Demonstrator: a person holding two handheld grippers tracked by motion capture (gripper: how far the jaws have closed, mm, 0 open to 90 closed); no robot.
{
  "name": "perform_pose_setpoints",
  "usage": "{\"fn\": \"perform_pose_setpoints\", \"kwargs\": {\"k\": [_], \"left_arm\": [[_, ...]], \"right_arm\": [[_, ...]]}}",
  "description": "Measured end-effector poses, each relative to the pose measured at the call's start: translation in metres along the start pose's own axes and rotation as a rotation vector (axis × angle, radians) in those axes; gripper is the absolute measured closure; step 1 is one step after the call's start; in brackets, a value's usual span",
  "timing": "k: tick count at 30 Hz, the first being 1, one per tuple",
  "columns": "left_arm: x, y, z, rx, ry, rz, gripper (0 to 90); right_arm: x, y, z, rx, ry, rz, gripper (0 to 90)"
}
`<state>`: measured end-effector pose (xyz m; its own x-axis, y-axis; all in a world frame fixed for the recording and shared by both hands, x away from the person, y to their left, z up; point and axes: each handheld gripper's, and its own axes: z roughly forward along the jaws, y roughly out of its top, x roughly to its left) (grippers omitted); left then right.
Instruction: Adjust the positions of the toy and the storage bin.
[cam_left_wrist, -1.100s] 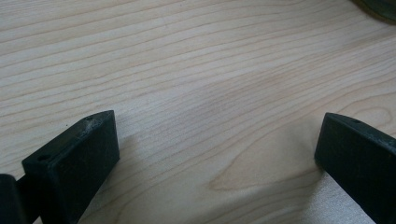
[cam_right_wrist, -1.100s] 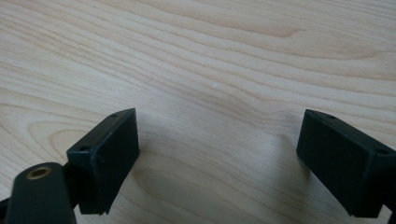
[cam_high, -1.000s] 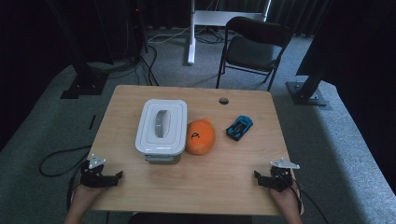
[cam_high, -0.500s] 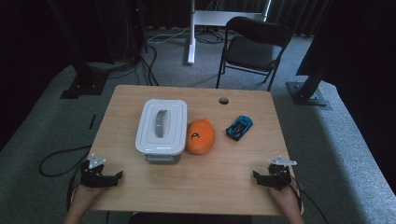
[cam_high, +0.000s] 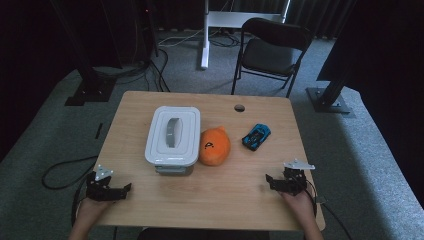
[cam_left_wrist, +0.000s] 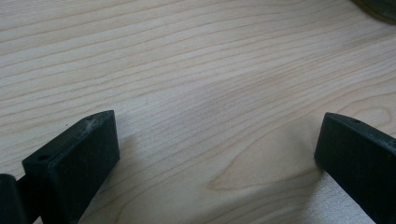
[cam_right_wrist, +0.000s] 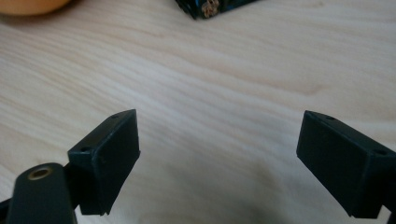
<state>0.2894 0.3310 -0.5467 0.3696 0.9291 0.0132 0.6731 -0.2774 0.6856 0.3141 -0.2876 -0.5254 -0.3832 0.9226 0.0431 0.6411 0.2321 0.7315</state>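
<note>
left gripper (cam_high: 125, 188): black body, grey three-cornered plate on top, dark cable trailing off behind it
right gripper (cam_high: 270, 179): black body, grey three-cornered plate on top, thin cable at the rear
jaws: matte black blocks with flat faces, small screw holes along the top edges
right gripper's hinge: brass-coloured ring set in black
forearms: bare, no sleeves
</note>
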Motion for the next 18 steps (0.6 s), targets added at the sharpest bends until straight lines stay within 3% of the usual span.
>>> {"fn": "perform_pose_setpoints", "kwargs": {"k": [10,18], "left_arm": [[0.000,0.000,0.000,0.000,0.000,0.000,0.3],[0.000,0.000,0.000,0.000,0.000,-0.001,0.3]], "right_arm": [[0.009,0.024,0.009,-0.051,0.015,-0.002,12.5],[0.016,0.039,0.018,-0.061,0.033,-0.018,13.1]]}}
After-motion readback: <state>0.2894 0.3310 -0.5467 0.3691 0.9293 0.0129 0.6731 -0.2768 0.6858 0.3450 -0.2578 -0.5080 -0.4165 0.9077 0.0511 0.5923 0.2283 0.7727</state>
